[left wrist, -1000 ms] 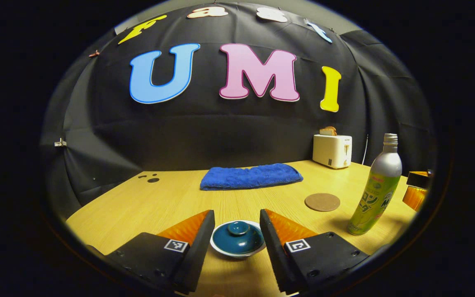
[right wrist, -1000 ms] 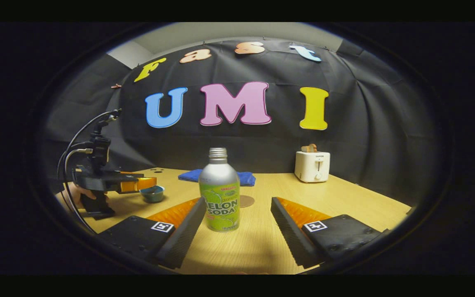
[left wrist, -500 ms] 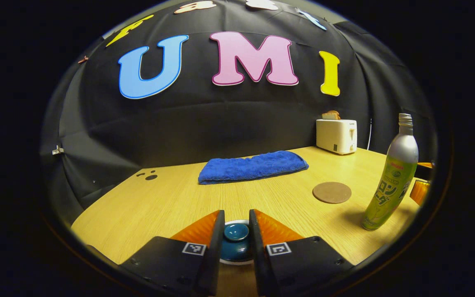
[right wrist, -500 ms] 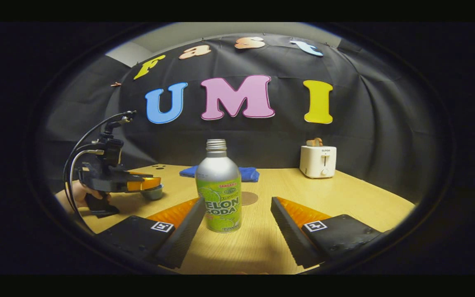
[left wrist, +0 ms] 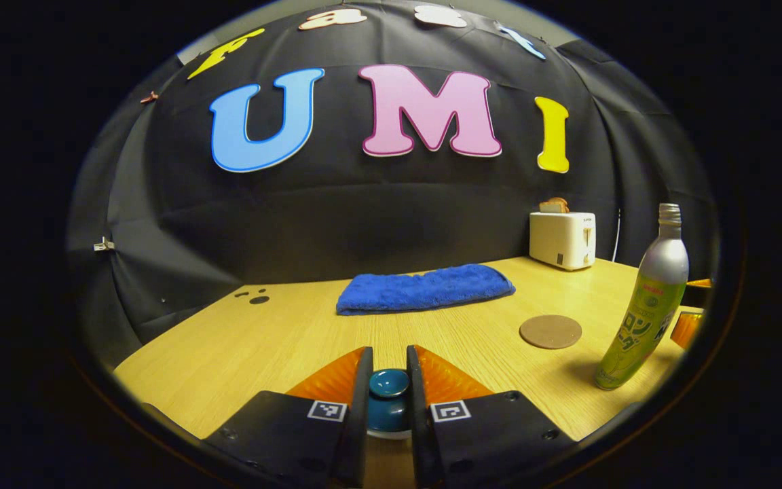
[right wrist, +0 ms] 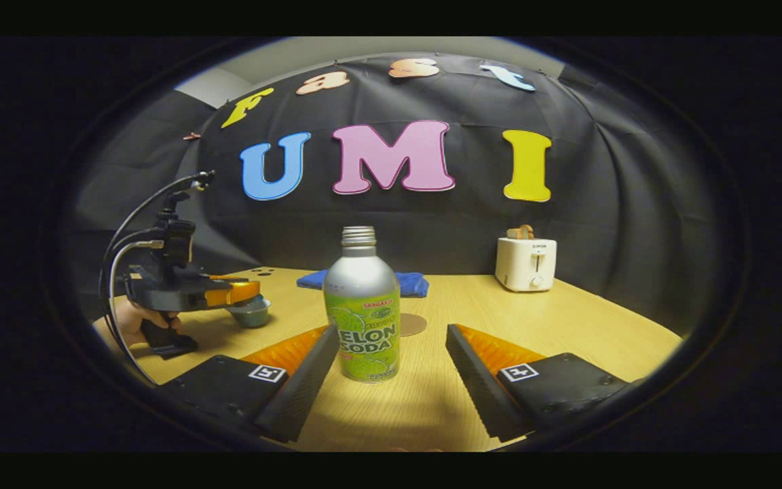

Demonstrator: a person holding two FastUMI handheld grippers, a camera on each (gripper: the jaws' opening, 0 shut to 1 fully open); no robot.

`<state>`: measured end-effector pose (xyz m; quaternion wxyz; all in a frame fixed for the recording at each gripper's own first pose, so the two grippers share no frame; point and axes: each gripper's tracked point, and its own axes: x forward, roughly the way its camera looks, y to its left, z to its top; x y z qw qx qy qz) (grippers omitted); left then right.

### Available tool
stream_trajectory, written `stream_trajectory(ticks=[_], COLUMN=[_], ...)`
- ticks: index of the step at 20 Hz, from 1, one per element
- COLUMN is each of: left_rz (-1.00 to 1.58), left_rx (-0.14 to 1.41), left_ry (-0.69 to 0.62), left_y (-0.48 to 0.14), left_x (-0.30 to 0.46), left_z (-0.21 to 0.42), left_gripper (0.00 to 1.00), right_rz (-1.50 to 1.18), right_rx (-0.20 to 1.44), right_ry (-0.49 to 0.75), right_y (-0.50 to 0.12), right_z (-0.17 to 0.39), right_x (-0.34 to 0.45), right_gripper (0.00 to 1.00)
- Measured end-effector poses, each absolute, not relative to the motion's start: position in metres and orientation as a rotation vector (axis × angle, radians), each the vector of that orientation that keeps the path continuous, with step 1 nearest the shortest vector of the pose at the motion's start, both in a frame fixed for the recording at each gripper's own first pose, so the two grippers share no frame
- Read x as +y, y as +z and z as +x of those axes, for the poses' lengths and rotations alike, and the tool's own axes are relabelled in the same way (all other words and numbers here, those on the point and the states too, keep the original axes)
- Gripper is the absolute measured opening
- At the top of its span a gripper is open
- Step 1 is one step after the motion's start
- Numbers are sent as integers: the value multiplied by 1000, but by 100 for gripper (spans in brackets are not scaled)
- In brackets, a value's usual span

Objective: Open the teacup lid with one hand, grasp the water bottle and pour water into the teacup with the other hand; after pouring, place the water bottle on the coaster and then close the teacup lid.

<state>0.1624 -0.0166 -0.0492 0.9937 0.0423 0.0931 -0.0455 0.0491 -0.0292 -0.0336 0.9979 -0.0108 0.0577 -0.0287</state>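
Since half a second ago the left tool [left wrist: 388,387] has narrowed a touch more and risen: its two fingers now press on either side of the round knob of the dark teal ceramic teacup lid [left wrist: 389,382]. In the right gripper view that same left tool [right wrist: 245,293] sits higher than before, above the small teal teacup [right wrist: 251,314], with a hand [right wrist: 138,324] on its handle; whether the lid has cleared the rim I cannot tell. The right tool [right wrist: 391,356] has barely shifted; it stays spread wide, both fingers apart from the silver and green metal water bottle [right wrist: 362,305] standing upright on the pale wooden table [right wrist: 567,319] between them. Just behind the bottle lies the round brown cork coaster [left wrist: 550,331], and farther back a folded blue towel [left wrist: 425,288] and a white toaster [left wrist: 562,239].
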Motion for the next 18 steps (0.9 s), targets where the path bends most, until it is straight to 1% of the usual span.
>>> stream_trajectory(ticks=[3, 9, 15, 16, 17, 18], left_rz=[130, 137, 125, 119, 113, 106], left_rx=[107, 66, 60, 66, 70, 76], left_ry=[-48, -11, 7, 8, 7, 7], left_y=[-18, -1, -1, -4, -6, -8], left_x=[-5, 11, 25, 26, 28, 29], left_z=[145, 111, 91, 89, 88, 86], left_gripper=[31, 30, 30, 30, 33, 30], right_rz=[-39, -61, -62, -62, -60, -60], right_rx=[107, 101, 106, 107, 102, 102], right_ry=[-47, -63, -30, -20, -12, -5], right_y=[-30, -21, -22, -23, -22, -21], right_z=[49, 57, 75, 79, 82, 86], right_x=[-22, -24, -10, -7, -3, 0], right_gripper=[98, 98, 98, 98, 98, 98])
